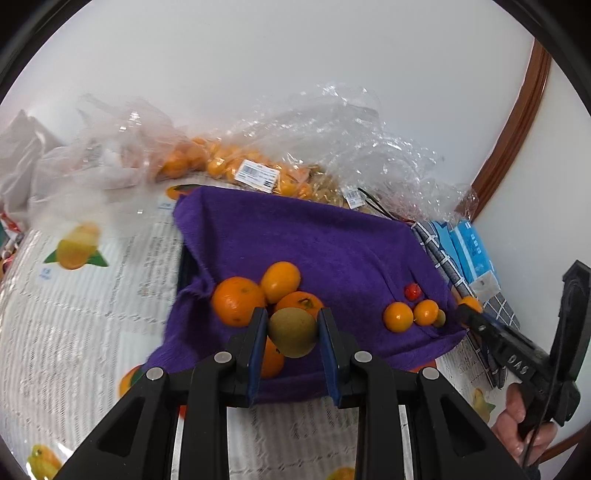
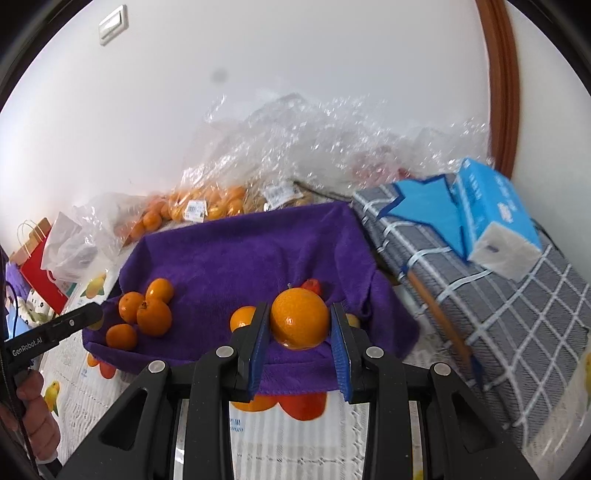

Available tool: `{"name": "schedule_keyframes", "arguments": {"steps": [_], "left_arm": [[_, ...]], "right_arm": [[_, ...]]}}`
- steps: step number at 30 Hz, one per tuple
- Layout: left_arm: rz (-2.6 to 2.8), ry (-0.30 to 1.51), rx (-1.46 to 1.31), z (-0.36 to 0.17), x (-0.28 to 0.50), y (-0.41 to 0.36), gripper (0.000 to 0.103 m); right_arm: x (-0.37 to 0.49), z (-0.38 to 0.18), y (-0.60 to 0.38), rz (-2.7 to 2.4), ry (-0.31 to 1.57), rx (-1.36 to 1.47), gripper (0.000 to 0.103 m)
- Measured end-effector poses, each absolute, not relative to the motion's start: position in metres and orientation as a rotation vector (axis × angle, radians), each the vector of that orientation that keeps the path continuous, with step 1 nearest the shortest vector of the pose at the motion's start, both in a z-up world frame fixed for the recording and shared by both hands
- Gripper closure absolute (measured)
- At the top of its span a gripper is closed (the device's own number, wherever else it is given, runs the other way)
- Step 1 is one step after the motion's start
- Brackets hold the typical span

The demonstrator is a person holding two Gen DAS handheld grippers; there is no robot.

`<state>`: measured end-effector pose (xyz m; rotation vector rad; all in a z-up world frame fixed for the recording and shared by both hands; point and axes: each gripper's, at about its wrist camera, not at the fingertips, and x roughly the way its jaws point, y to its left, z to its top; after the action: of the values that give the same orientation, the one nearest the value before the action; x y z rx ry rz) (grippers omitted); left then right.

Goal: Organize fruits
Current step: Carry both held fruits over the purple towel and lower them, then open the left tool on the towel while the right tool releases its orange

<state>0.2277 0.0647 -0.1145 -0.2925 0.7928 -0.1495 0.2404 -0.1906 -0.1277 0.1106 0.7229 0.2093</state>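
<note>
The left gripper [image 1: 293, 332] is clamping a round greenish-brown fruit [image 1: 291, 333], the right gripper [image 2: 300, 328] a glossy orange [image 2: 299, 323], both over a purple towel [image 1: 295, 236] covering a fruit-printed tablecloth [image 1: 74, 295] beside a white wall [image 1: 295, 55].

Blue tissue box [image 2: 495, 218] on grey checked cloth [image 2: 517, 306], red paper bag [image 2: 40, 266] far left, wall switch [image 2: 113, 25] above, fruit-printed table cover [image 1: 92, 295] underneath.
</note>
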Motion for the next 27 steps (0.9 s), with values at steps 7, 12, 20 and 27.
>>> {"name": "schedule_keyframes", "arguments": {"steps": [7, 12, 20, 27], "left_arm": [[-0.189, 0.829, -0.309, -0.129, 0.244, 0.047, 0.077], [-0.203, 0.835, -0.270, -0.133, 0.246, 0.032, 0.077], [-0.214, 0.833, -0.248, -0.130, 0.251, 0.023, 0.076], [-0.185, 0.814, -0.196, -0.131, 0.251, 0.016, 0.076]], "right_arm": [[0.253, -0.152, -0.183, 0.227, 0.778, 0.114, 0.071], [0.254, -0.158, -0.179, 0.234, 0.787, 0.097, 0.071], [0.253, -0.159, -0.178, 0.240, 0.779, 0.096, 0.071], [0.249, -0.159, -0.174, 0.225, 0.755, 0.059, 0.071]]}}
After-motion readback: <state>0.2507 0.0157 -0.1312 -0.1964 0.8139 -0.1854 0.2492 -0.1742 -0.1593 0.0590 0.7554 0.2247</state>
